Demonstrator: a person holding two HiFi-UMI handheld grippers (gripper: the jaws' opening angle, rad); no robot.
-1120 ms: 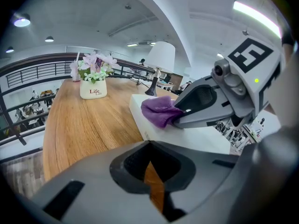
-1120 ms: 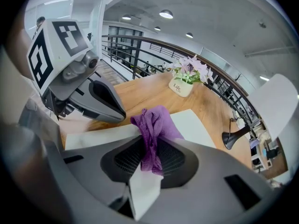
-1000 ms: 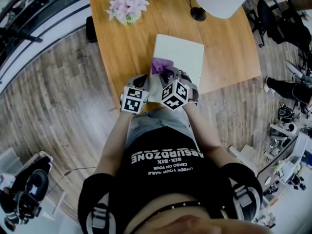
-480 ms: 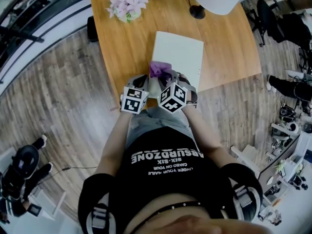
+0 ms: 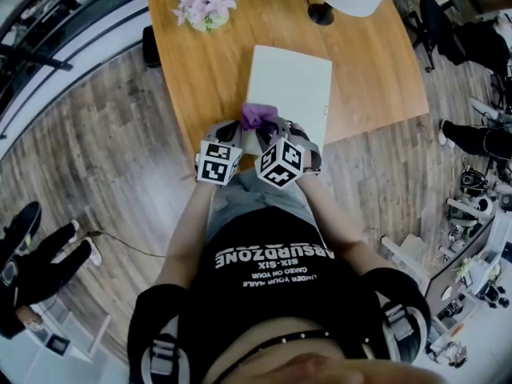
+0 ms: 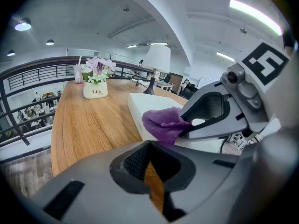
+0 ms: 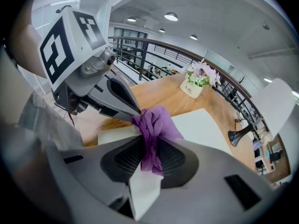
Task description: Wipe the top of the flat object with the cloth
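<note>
Cloth and both claws have slid back toward the near-left corner of the flat object over the last second.
Left claw (image 6: 152, 171) is closed on nothing, over the desk (image 5: 208, 78) just beside the cloth. The purple cloth (image 7: 154, 122) sits bunched on the white flat object (image 5: 292, 82), pinched in the closed right claw (image 7: 148, 157). Beyond them are a flower pot (image 5: 206, 2) at left and a lamp base (image 5: 321, 13) at right.

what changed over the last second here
The right tongs, shut on the purple cloth, drew it slightly toward the person along the white flat object. A bystander's legs moved in at lower left. The left tongs stayed shut and empty alongside; the flat object did not move.
</note>
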